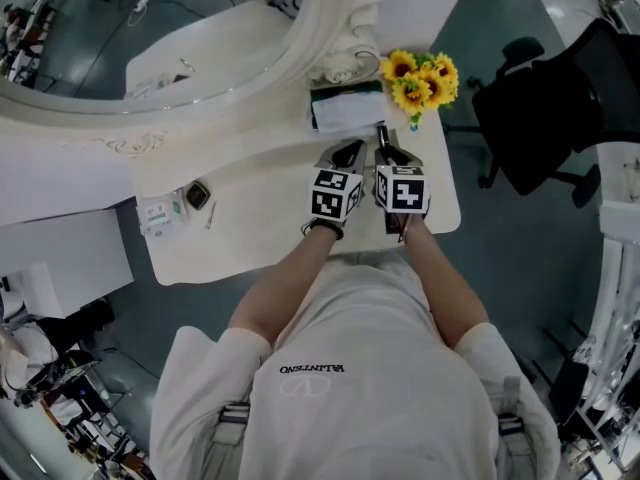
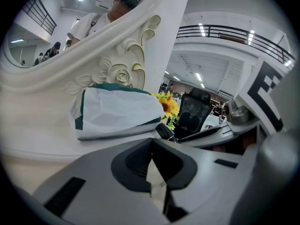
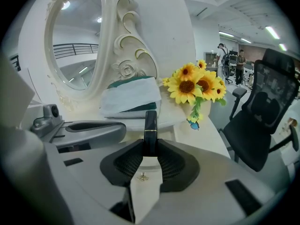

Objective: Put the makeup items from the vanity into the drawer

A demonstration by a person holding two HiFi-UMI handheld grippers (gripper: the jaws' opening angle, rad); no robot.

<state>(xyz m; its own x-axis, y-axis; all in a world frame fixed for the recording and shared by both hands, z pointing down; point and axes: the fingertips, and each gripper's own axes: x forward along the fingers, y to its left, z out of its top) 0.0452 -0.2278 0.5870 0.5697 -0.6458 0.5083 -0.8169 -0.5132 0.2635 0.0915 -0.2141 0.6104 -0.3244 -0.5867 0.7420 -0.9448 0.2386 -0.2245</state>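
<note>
Head view: sunflowers (image 1: 420, 76), packet (image 1: 346, 109) nr lipstick (image 1: 382, 135).

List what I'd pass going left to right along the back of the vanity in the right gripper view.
From the left: oval mirror → white-and-green folded pack → sunflowers → black office chair, off the vanity. The black tube in the right gripper overlaps the pack, so it is omitted.

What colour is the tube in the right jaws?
The tube is black with a gold band, clearest in the right gripper view.
</note>
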